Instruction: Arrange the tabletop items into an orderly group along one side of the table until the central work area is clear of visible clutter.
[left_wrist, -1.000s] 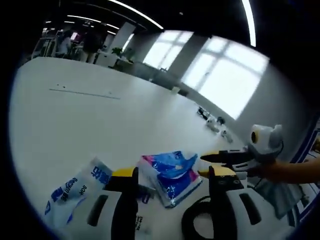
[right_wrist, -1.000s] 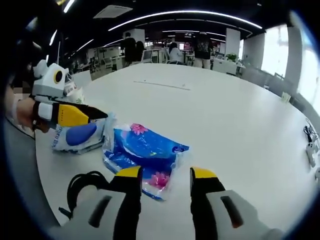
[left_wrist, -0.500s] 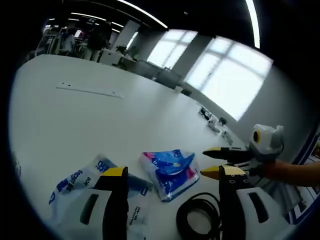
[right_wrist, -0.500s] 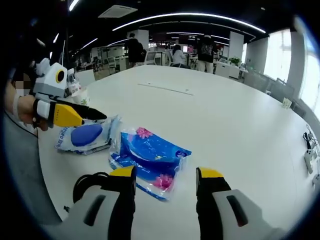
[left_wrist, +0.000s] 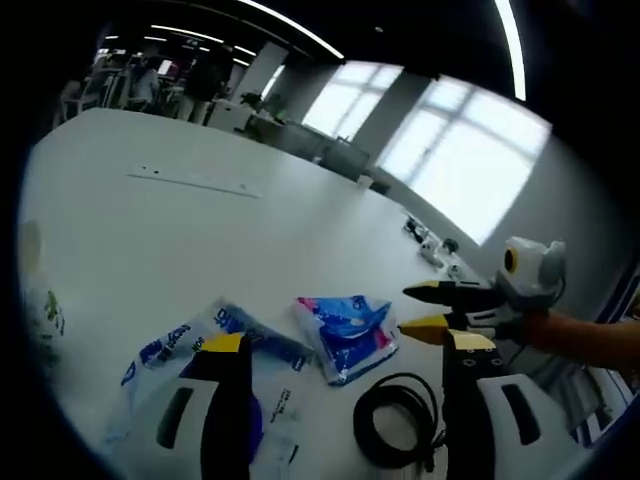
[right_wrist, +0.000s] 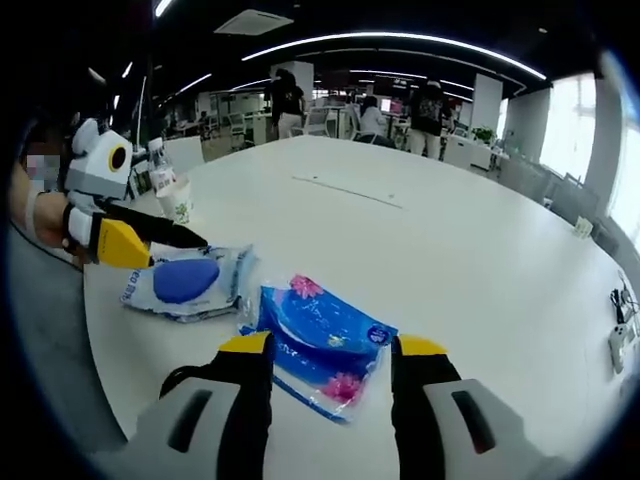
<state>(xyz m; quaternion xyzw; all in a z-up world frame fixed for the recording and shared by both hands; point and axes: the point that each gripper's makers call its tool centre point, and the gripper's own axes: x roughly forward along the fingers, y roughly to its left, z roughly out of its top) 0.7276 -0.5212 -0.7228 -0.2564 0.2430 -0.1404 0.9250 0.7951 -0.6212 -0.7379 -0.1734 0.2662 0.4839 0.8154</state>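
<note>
A blue tissue pack (left_wrist: 348, 335) (right_wrist: 322, 330) lies on the white table (left_wrist: 200, 240) (right_wrist: 450, 250). Beside it lies a white-and-blue pack (left_wrist: 175, 340) (right_wrist: 188, 283). A coiled black cable (left_wrist: 395, 425) (right_wrist: 178, 378) rests near the table edge. My left gripper (left_wrist: 346, 342) is open above the two packs, holding nothing; in the right gripper view the left gripper (right_wrist: 175, 245) comes in from the left, just over the white pack. My right gripper (right_wrist: 333, 345) is open above the near end of the blue pack, and the right gripper (left_wrist: 415, 308) hangs just right of it.
A paper cup (right_wrist: 178, 200) (left_wrist: 45, 312) and a bottle (right_wrist: 157, 160) stand near the table edge behind the white pack. Small items (left_wrist: 430, 245) (right_wrist: 618, 335) lie at the far side. People and desks are in the background.
Both grippers have drawn back and up from the packs, so the packs and cable look smaller and farther. The cup has come into the left gripper view. The packs themselves have not moved.
</note>
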